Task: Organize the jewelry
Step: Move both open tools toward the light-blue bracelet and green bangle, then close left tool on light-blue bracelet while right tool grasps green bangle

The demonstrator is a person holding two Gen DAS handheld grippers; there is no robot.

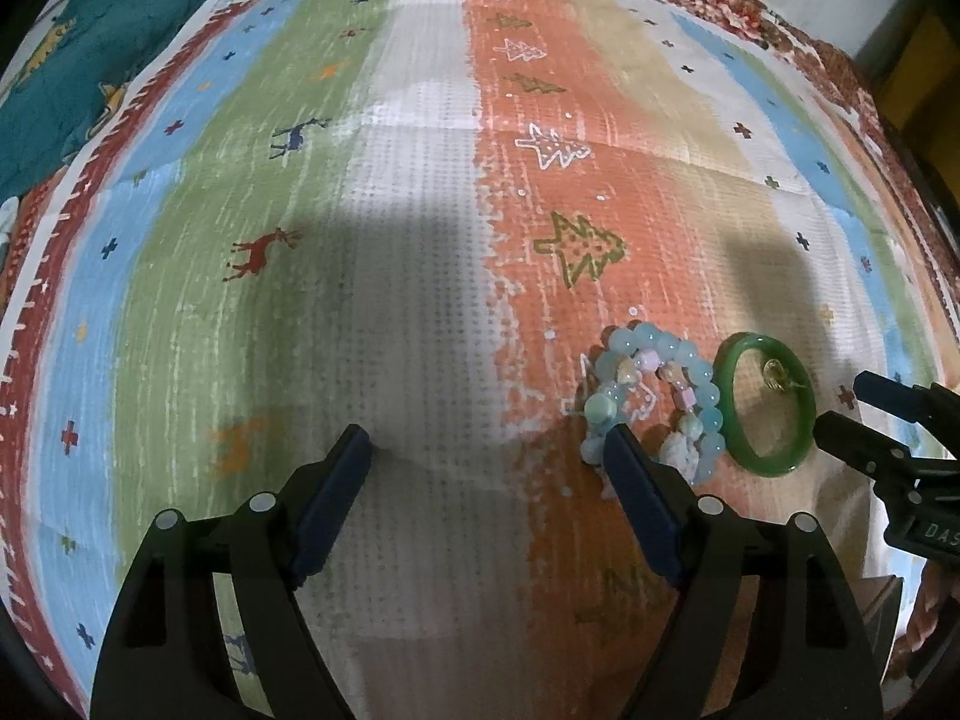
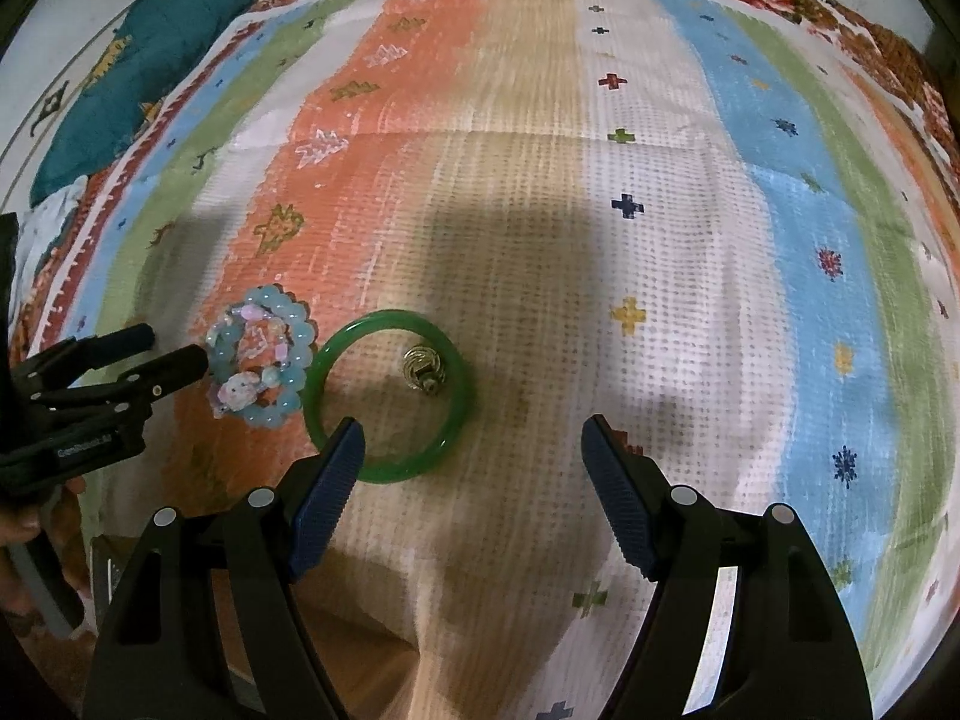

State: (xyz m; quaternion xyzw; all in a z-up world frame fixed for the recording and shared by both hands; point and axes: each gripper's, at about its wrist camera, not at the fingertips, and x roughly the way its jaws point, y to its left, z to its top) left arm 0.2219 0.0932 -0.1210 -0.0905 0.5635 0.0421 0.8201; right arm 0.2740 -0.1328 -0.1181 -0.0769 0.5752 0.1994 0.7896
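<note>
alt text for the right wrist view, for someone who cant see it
A green bangle lies flat on a striped patterned cloth with a small gold ring inside it and a pale blue beaded bracelet to its left. The open right gripper hovers near the bangle; the left gripper is beside the beads.

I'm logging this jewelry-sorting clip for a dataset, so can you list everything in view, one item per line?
beaded bracelets: a coiled cluster, exact count unclear, pale blue with pink and white beads, on the orange stripe left of the bangle
bangle: one, green, flat on the cloth, beside the beads
small ornament: one, gold-toned, lying inside the bangle's ring
patterned cloth: one, striped orange, beige, white, blue, green, with trees and crosses, under everything
teal fabric: one, bunched at the far left corner
left gripper: one, black with blue pads, open, next to the beads
right gripper: one, same build, open, over the bangle's near edge
</note>
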